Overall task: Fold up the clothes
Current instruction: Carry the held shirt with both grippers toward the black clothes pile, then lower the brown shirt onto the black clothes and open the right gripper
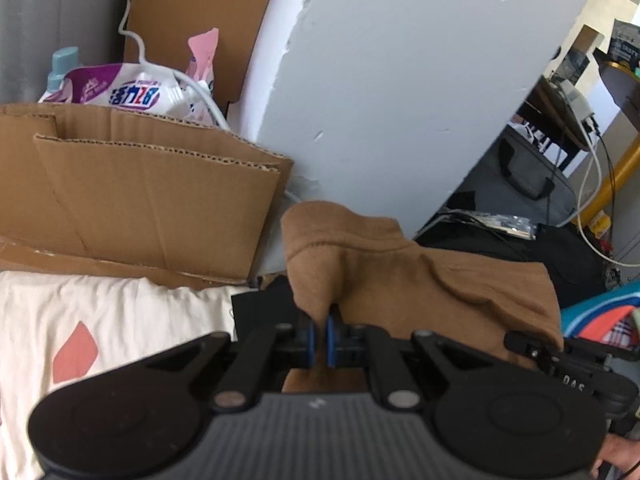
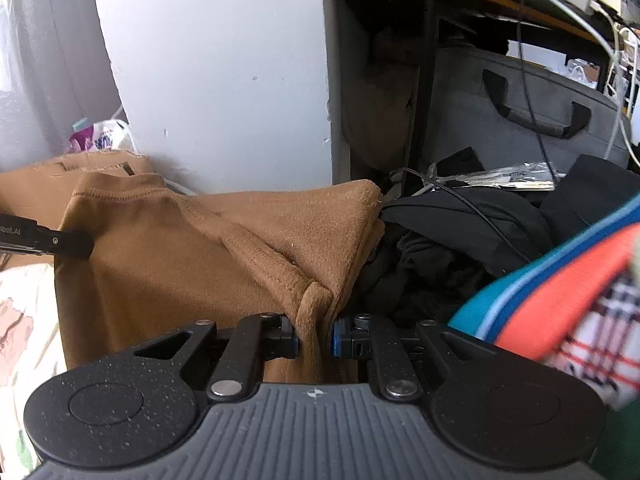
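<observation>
A brown fleece garment [image 2: 192, 248] hangs between both grippers, its lower part hidden behind them. The left gripper [image 1: 320, 340] pinches a fold at its 12 o'clock; the right gripper [image 2: 316, 336] clamps another bunched edge.

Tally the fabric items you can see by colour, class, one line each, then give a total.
Brown garment, held by the left gripper and the right gripper: 1
Cream cloth with a pink patch: 1
Black clothing heap: 1
Total: 3
</observation>
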Demonstrator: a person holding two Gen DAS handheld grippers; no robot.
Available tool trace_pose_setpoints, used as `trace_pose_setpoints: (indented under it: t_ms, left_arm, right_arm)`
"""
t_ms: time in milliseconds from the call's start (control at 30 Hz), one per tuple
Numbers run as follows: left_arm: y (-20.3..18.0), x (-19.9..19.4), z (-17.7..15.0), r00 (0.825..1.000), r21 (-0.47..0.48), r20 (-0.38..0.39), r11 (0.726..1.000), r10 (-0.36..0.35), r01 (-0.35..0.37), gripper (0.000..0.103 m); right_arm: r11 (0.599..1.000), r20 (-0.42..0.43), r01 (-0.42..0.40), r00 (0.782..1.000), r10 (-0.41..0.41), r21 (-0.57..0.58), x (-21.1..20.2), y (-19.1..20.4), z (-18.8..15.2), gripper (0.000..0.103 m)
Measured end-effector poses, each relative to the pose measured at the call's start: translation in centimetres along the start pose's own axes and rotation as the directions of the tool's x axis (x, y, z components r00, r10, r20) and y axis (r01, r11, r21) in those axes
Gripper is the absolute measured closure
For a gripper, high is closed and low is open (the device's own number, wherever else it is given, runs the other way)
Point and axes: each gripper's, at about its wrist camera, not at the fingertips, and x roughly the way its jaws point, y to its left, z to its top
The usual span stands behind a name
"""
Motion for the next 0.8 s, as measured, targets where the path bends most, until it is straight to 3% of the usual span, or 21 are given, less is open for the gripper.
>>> trace_pose_setpoints:
  t_ms: [400,567,633,700,800]
  left_arm:
    - [2.4,6.4,0.2,0.999,0.017,-0.048,1.0,0.023,-0.023,0.097]
    - [2.1,7.8,0.3,0.996,0.052,-0.046,0.996,0.076,-0.074,0.097]
    - [2.4,8.2,0.7,0.994,0.034,-0.049,0.995,0.093,-0.091,0.096]
    - [2.5,8.6,1.2,0.992,0.042,-0.069,0.994,0.102,-0.1,0.095]
    - [2.5,8.6,1.4,0.992,0.059,-0.073,0.994,0.099,-0.094,0.093]
  right_arm:
    - [0.999,-0.085,0.034,0.996,-0.035,-0.023,7.0,-1.3,0.2,0.085]
    - [0.997,-0.11,0.069,0.991,-0.071,-0.023,9.3,-1.8,0.4,0.083]
    - [0.997,-0.109,0.079,0.991,-0.08,-0.019,9.7,-2.2,0.7,0.08]
    - [0.996,-0.102,0.091,0.991,-0.091,-0.003,9.9,-2.8,1.0,0.068]
    - [0.993,-0.083,0.116,0.99,-0.114,0.021,9.9,-3.8,1.6,0.062]
